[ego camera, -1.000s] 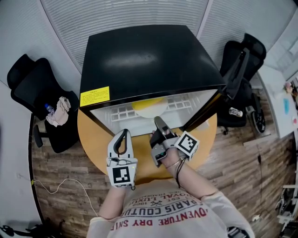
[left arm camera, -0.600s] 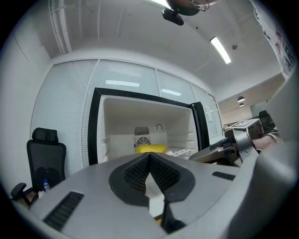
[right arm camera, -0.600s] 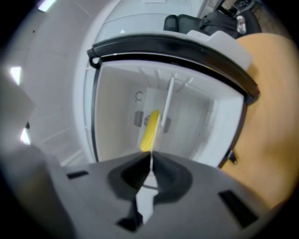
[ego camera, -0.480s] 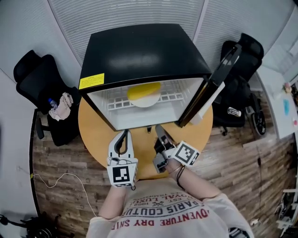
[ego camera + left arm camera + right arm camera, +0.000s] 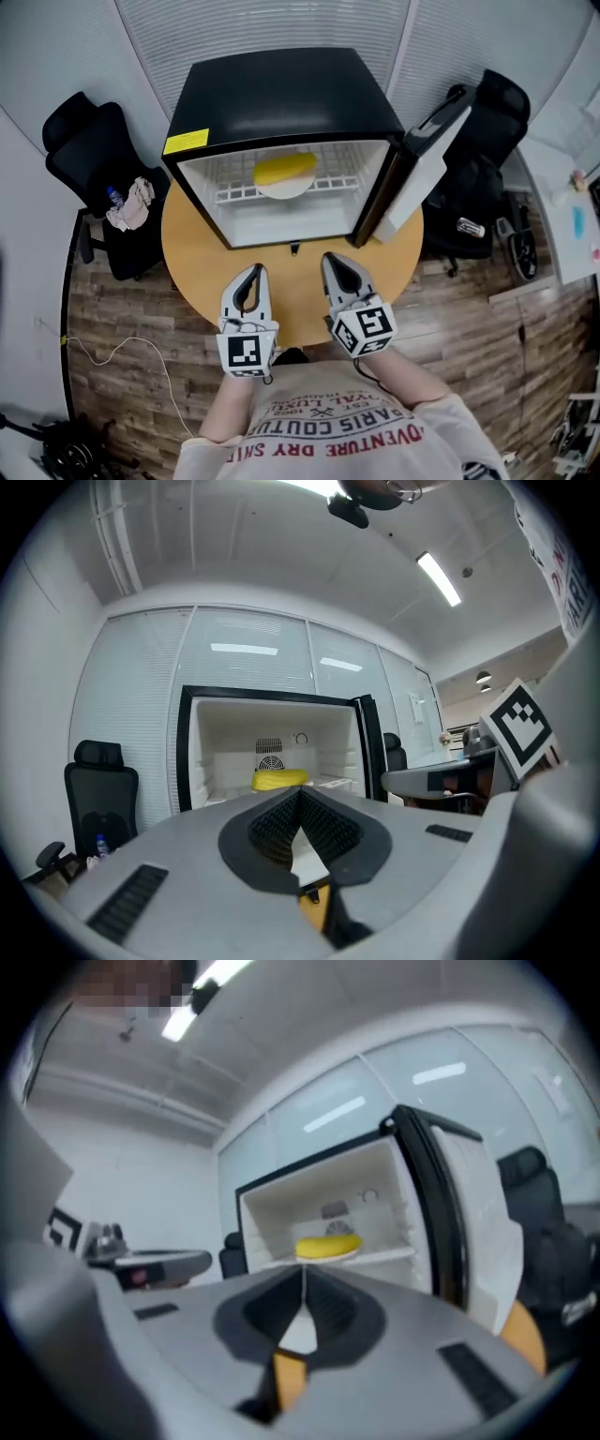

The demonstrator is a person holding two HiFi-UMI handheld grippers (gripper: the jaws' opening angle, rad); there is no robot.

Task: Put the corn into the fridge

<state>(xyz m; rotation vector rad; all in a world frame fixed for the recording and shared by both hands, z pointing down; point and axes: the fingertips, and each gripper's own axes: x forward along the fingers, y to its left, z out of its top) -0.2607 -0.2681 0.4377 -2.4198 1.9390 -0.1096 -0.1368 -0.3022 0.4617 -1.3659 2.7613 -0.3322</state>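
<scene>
The yellow corn (image 5: 284,169) lies on a white plate (image 5: 286,187) on the wire shelf inside the black mini fridge (image 5: 281,94), whose door (image 5: 417,169) stands open to the right. The left gripper view shows the corn (image 5: 278,779) deep in the fridge, and so does the right gripper view, with the corn (image 5: 327,1246) on its plate. My left gripper (image 5: 255,270) and right gripper (image 5: 329,260) hover side by side over the round wooden table (image 5: 192,262), in front of the fridge. Both are shut and hold nothing.
A black office chair (image 5: 89,183) with a bottle and cloth stands at the left. Another black chair (image 5: 492,159) sits behind the open door at the right. A white cable (image 5: 112,370) runs over the wooden floor.
Both grippers have drawn back from the fridge toward the person. The right gripper, which was at the fridge opening, is now beside the left. The whole view shifted back, showing more of the interior.
</scene>
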